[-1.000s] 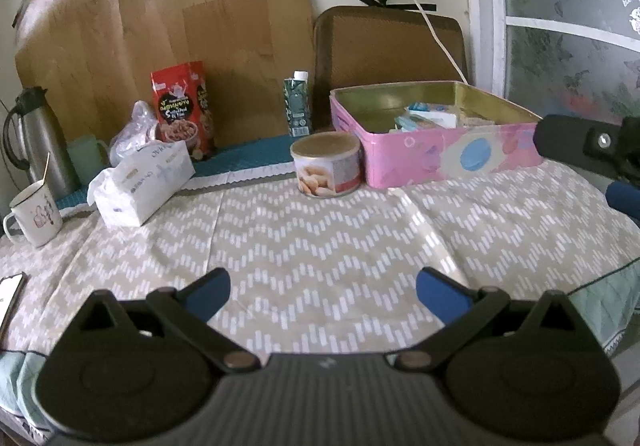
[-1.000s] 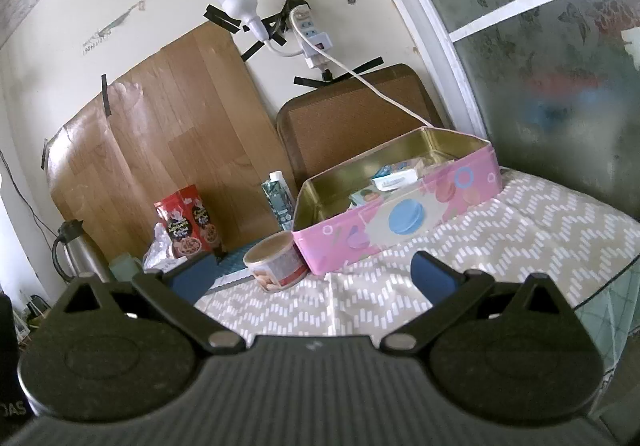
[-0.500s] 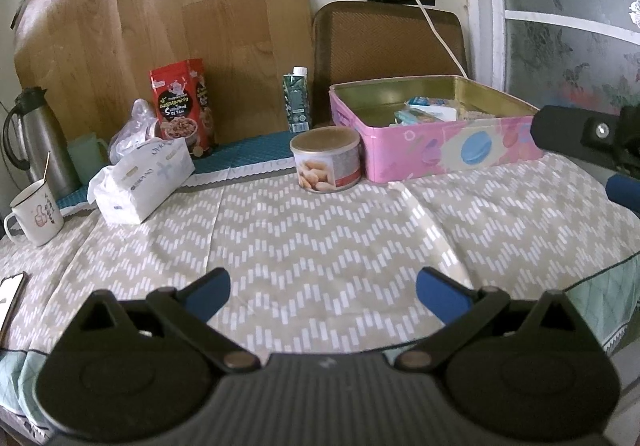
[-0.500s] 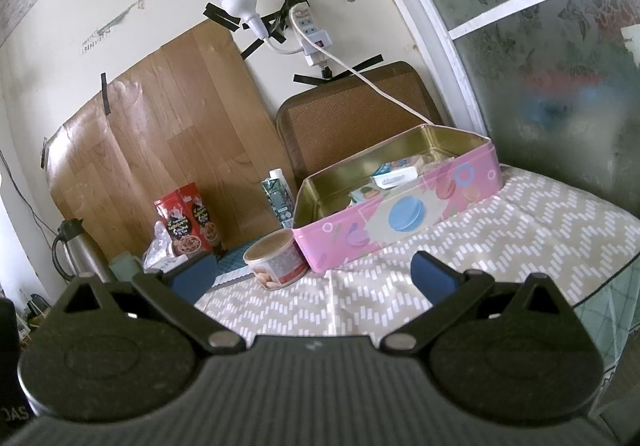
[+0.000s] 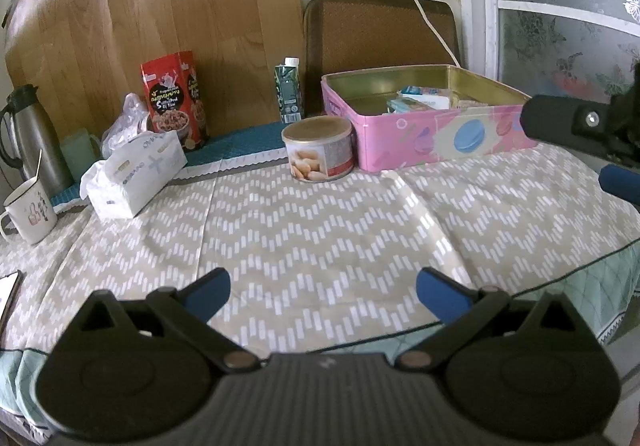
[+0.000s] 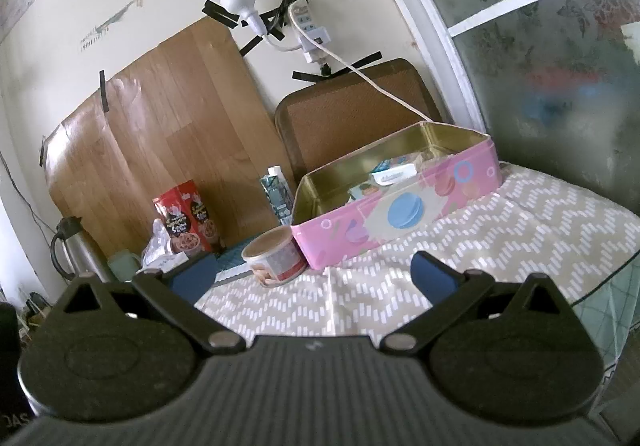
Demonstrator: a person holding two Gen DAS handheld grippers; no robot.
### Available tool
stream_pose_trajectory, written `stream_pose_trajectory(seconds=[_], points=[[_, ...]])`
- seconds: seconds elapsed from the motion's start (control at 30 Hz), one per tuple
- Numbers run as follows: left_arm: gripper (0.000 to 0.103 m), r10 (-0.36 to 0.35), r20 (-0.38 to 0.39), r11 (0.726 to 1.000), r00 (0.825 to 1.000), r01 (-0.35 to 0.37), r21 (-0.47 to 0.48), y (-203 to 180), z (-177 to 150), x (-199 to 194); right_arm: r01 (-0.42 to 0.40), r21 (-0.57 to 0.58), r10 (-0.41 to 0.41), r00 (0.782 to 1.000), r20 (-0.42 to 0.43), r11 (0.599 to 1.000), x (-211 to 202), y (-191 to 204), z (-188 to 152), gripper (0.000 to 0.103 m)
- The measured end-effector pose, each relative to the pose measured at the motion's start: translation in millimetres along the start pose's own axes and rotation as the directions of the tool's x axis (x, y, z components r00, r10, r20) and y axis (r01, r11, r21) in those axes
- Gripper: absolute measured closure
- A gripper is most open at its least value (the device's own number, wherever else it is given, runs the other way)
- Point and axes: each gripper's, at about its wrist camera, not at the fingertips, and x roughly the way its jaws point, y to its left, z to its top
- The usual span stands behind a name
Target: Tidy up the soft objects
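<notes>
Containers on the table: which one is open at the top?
The pink tin, at the back right: it has no lid, and small packets show inside. The round can beside it is lidded, and the green carton is capped.

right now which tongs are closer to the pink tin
Right. The right tongs hover open just off the pink tin, by its right front corner. The left tongs sit open well back over the near edge of the zigzag cloth.
</notes>
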Motion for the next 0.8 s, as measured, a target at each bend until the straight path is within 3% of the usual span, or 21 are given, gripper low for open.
stream_pose_trajectory(seconds=[0.8], points=[[0.0,0.025,-0.006,0.999,1.0,-0.025,-0.036,6.7,1.8,-0.9,0.001,-0.005,-0.001,1.0,-0.008,1.0,0.9,2.2,-0.9,0.0]])
